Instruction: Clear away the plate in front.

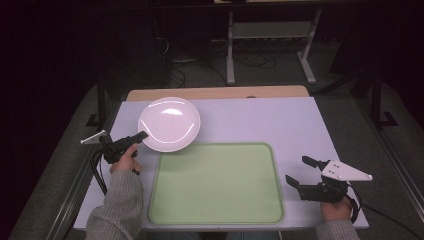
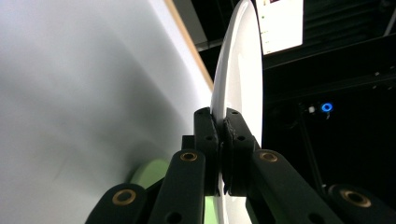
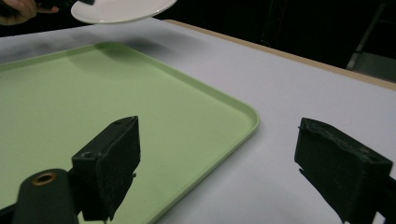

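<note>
The left tongs [image 1: 141, 135] pinch the rim of the white plate [image 1: 169, 124]. In the left gripper view, the left tongs [image 2: 222, 122] have both black pads pressed flat against the two faces of the plate [image 2: 243, 65], with the rim clamped between them. The plate is seen edge-on there, tilted steeply relative to the camera.

Landmark: the green tray [image 1: 215, 215], which lies flat on the white desk [image 1: 280, 120].

- Plate: positioned at the far left corner of the tray, with its near edge overlapping that corner in the high view. In the right gripper view the plate [image 3: 122, 10] hangs clear above the desk [image 3: 299, 93], beyond the far edge of the tray [image 3: 224, 100], with a soft shadow beneath it. It touches neither the tray nor the desk.
- Left hand [image 1: 124, 162]: just beside the left edge of the tray, near the far left corner, with a grey sleeve behind it.
- Right tongs [image 1: 299, 172]: just beside the right edge of the tray, near its near right corner, low over the desk. The right tongs [image 3: 224, 163] are spread wide, with nothing between the pads. One pad sits over the tray surface, the other over the bare desk.
- Right hand [image 1: 336, 207]: to the right of the tray, at the near edge of the desk.
</note>
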`<move>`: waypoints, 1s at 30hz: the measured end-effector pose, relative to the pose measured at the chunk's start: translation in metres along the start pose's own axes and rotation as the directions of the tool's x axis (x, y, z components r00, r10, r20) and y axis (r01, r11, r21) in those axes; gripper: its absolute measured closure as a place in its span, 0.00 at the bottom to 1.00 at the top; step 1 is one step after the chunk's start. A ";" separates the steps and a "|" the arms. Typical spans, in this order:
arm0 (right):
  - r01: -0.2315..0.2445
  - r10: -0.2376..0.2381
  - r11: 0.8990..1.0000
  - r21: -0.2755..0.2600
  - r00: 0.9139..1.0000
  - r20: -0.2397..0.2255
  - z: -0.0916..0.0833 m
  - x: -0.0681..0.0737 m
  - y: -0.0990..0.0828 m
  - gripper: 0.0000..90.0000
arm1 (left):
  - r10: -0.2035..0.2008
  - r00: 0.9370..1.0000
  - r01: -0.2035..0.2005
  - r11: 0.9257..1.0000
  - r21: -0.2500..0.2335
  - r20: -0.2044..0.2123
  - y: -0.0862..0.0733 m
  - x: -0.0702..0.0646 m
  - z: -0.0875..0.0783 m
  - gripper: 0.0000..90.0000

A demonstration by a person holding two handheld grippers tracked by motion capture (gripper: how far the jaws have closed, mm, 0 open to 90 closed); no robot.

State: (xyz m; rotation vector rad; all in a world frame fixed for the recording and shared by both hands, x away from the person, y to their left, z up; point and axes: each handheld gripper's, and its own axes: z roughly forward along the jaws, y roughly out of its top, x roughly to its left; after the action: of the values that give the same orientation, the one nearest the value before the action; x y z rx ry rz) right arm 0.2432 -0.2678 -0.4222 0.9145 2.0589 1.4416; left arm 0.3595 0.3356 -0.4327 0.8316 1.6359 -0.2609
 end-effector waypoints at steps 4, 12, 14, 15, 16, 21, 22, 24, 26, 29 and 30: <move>0.000 0.000 1.000 -0.002 1.000 -0.001 0.000 0.000 0.000 0.15 | 0.009 1.000 -0.009 1.000 0.025 -0.007 -0.007 0.003 -0.005 0.96; 0.005 -0.005 1.000 -0.001 1.000 -0.003 0.001 0.002 0.001 0.15 | 0.003 1.000 -0.005 0.999 0.044 0.029 -0.017 0.005 -0.009 0.96; 0.005 -0.005 1.000 0.000 1.000 -0.005 0.001 0.003 0.001 0.15 | 0.002 1.000 -0.003 0.999 0.051 0.030 -0.019 0.005 -0.009 0.96; 0.006 -0.006 1.000 0.001 1.000 -0.006 0.002 0.003 0.002 0.15 | 0.011 0.999 -0.013 0.998 0.061 0.036 -0.022 0.004 -0.008 0.96; 0.006 -0.006 1.000 0.001 1.000 -0.006 0.002 0.003 0.002 0.15 | 0.011 0.999 -0.013 0.998 0.061 0.036 -0.022 0.004 -0.008 0.96; 0.007 -0.007 1.000 0.000 1.000 -0.007 0.002 0.003 0.002 0.15 | 0.031 0.998 -0.035 0.996 0.082 0.050 -0.027 -0.001 -0.006 0.96; 0.007 -0.007 1.000 -0.001 1.000 -0.008 0.002 0.003 0.002 0.15 | 0.028 0.998 -0.033 0.996 0.085 0.056 -0.027 -0.002 -0.006 0.96; 0.006 -0.006 1.000 -0.001 1.000 -0.008 0.002 0.003 0.002 0.15 | 0.018 0.997 -0.026 0.995 0.093 0.081 -0.028 -0.001 -0.005 0.96; 0.006 -0.006 1.000 -0.002 1.000 -0.009 0.002 0.003 0.002 0.15 | 0.014 0.996 -0.022 0.995 0.093 0.088 -0.029 -0.001 -0.005 0.96; 0.008 -0.008 1.000 -0.002 1.000 -0.010 0.002 0.004 0.002 0.15 | 0.023 0.995 -0.032 0.995 0.099 0.094 -0.030 -0.004 -0.004 0.96; 0.009 -0.009 1.000 -0.002 1.000 -0.009 0.002 0.004 0.002 0.15 | 0.033 0.995 -0.043 0.993 0.108 0.095 -0.032 -0.006 -0.004 0.96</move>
State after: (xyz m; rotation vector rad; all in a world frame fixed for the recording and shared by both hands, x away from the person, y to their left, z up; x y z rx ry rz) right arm 0.2423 -0.2635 -0.4210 0.8982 2.0653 1.4453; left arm 0.3363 0.3130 -0.4344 0.9196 1.5280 -0.3601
